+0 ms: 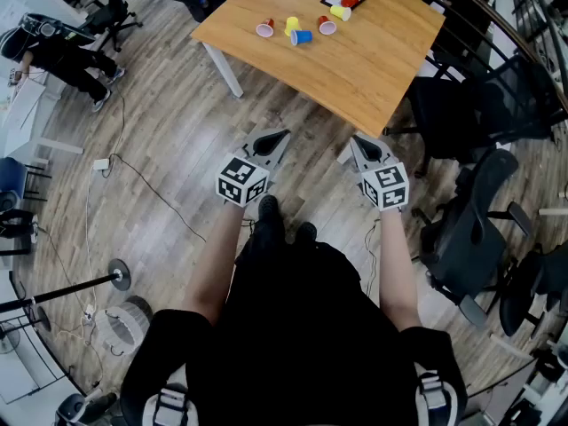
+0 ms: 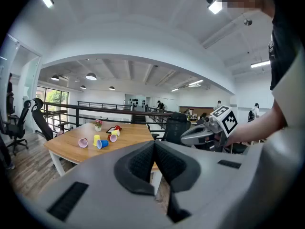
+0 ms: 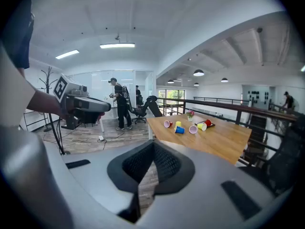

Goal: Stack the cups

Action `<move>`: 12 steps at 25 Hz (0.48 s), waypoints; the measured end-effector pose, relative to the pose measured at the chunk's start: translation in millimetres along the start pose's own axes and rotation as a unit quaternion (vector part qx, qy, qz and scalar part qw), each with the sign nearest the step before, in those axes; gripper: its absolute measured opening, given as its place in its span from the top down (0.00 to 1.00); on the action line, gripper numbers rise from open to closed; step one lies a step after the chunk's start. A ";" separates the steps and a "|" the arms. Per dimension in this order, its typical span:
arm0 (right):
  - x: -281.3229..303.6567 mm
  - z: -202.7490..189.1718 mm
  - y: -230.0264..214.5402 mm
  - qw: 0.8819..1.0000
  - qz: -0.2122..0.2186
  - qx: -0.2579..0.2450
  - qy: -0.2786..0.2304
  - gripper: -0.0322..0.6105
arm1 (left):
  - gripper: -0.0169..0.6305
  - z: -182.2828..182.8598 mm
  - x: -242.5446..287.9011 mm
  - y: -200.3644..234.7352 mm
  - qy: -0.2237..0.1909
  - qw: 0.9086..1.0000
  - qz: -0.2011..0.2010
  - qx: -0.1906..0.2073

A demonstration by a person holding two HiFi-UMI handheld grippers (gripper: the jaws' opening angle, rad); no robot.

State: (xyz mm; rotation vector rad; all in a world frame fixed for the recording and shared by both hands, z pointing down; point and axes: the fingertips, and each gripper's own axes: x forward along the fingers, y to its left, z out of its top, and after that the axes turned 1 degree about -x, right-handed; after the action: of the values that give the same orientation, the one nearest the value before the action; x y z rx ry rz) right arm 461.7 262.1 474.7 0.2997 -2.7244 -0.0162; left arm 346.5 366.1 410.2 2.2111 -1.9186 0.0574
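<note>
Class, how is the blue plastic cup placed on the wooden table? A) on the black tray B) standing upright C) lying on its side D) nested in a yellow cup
C: the blue plastic cup lies on its side on the bare wooden table.

Tabletop (image 1: 373, 51): light wood, smooth, satin sheen | floor (image 1: 169, 122): grey-brown wood planks, matt, visible grain | cups (image 1: 301, 36): coloured plastic, smooth | left hand-held gripper (image 1: 284, 135) and right hand-held gripper (image 1: 356, 139): grey plastic shells, matt | pads (image 2: 138, 163): black, finely ribbed, dull | chair (image 1: 510, 91): black mesh back.
</note>
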 end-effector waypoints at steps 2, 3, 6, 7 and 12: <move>2.2 3.2 1.8 1.000 0.000 -0.002 -0.004 0.94 | 0.95 -0.6 -1.9 4.3 -0.002 1.000 0.005 -0.006; 2.9 3.9 2.6 1.000 0.000 -0.002 -0.004 0.94 | 0.95 -0.4 -2.9 5.4 -0.003 1.000 0.005 -0.008; 2.7 3.9 2.3 1.000 0.000 0.001 -0.002 0.94 | 0.95 2.7 -3.8 4.3 -0.005 1.000 -0.001 -0.010; 2.8 4.3 1.3 1.000 -0.001 0.002 -0.001 0.94 | 0.95 4.5 -3.5 4.1 -0.005 1.000 -0.002 -0.008; 7.1 4.9 1.0 1.000 0.000 0.007 0.003 0.94 | 0.95 8.4 -0.4 7.3 -0.003 1.000 -0.003 0.003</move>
State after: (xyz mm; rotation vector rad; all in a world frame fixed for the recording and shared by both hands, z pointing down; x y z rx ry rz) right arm 453.3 261.4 473.0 0.3029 -2.7191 0.0050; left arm 338.4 363.9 402.9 2.2234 -1.9181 0.0548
